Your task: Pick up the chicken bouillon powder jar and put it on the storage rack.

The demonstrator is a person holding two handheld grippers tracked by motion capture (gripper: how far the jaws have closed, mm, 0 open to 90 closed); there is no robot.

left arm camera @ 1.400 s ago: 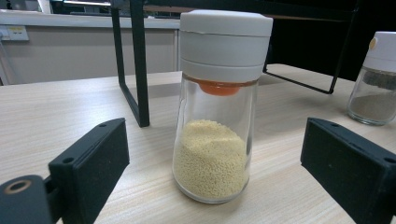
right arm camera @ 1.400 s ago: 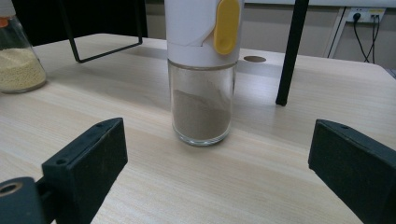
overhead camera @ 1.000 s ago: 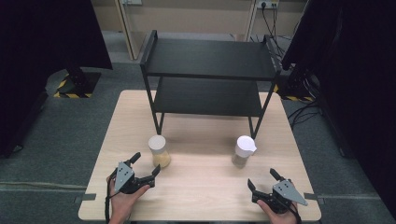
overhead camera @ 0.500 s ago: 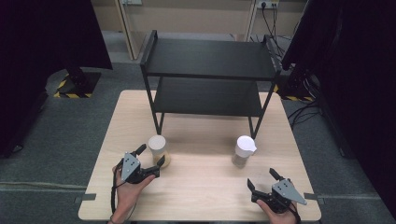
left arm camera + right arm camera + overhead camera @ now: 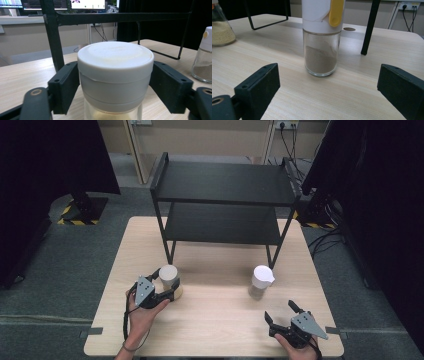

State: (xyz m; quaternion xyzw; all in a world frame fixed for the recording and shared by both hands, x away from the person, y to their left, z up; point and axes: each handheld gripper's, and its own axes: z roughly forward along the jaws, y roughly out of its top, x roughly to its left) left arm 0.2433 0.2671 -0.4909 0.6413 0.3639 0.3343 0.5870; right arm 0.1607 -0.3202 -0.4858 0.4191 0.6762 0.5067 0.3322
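A glass jar (image 5: 168, 276) with a round white lid and pale grains inside stands at the table's left, in front of the rack's left leg. My left gripper (image 5: 165, 286) has just been closing around it. In the left gripper view both black pads (image 5: 65, 86) press against the sides of the lid (image 5: 115, 60), so my left gripper (image 5: 115, 77) is shut on the jar. My right gripper (image 5: 280, 311) rests open near the front right edge. A glass shaker (image 5: 322, 50) of brown powder, with a white top and yellow tab, stands beyond its jaws, apart from them.
A black two-tier metal rack (image 5: 222, 195) stands at the back of the wooden table (image 5: 215, 330), its legs just behind both containers. The shaker (image 5: 203, 60) is off to the right of the jar. Dark curtains flank the table.
The left hand moved forward to the white-lidded jar, and its jaws went from wide open to closed on the lid. The right hand kept still.
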